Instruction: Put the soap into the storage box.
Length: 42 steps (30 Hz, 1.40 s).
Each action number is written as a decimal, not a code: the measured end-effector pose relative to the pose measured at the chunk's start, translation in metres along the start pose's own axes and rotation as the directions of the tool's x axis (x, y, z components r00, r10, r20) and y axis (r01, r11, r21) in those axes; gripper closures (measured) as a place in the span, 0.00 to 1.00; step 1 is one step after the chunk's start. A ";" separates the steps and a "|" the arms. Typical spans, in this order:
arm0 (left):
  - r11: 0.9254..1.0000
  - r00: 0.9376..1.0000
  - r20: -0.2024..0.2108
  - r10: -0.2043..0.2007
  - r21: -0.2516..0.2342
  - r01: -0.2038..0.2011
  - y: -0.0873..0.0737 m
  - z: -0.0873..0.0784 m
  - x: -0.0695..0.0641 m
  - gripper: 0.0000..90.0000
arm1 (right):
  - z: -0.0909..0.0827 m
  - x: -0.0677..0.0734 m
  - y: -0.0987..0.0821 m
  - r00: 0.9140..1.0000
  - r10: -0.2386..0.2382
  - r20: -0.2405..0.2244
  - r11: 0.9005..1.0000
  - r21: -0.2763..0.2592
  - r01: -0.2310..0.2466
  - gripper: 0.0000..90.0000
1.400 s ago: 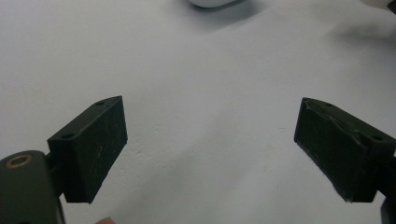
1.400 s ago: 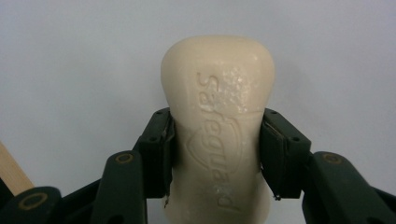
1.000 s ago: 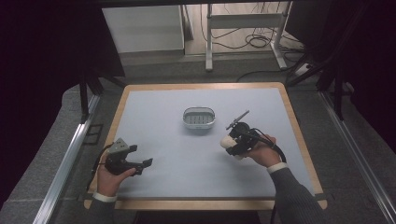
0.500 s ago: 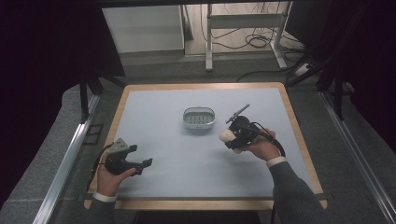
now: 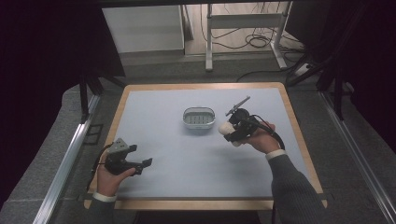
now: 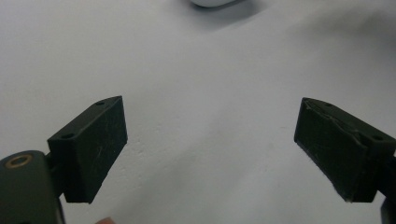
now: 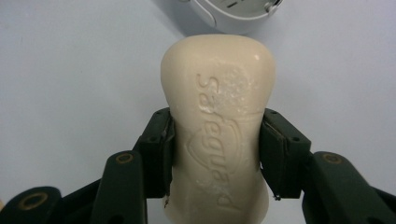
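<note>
Pale blue matting covers the wood-edged table, with dark flooring and cables at the far side. My right gripper is clamped on a cream bar of soap, one jaw pressed against each long side, the embossed face turned up toward its camera. In the high view this right gripper sits right of centre, the soap poking out toward the left, raised off the matting. Just to its left, and slightly farther away, stands a white oval soap dish with a slotted floor; the soap is near its rim but apart from it. My left gripper rests at the near left corner, jaws spread wide with nothing between them, bare matting beneath.
</note>
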<state>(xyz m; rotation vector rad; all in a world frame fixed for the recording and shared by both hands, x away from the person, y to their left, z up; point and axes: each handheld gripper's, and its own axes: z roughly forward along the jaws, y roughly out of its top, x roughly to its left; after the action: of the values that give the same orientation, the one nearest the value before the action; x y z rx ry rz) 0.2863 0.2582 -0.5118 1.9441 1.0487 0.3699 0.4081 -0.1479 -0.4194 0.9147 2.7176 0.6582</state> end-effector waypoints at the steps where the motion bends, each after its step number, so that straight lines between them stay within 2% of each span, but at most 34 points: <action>1: 1.000 1.000 -0.001 0.000 0.000 0.000 0.000 0.000 0.000 0.11 | 0.000 -0.001 0.002 1.000 -0.001 -0.001 1.000 0.002 0.001 0.55; 24: 1.000 1.000 0.001 -0.001 -0.002 0.001 0.000 0.000 0.000 0.11 | 0.001 -0.008 0.022 1.000 -0.017 0.011 1.000 -0.003 0.017 0.55; 42: 1.000 1.000 0.002 -0.002 -0.005 0.002 0.000 -0.001 0.000 0.11 | 0.011 -0.017 0.033 1.000 -0.023 0.016 1.000 0.001 0.023 0.55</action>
<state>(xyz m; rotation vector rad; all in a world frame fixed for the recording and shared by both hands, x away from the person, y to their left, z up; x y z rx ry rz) 0.2858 0.2589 -0.5111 1.9379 1.0474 0.3688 0.4422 -0.1309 -0.4125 0.8832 2.7104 0.6429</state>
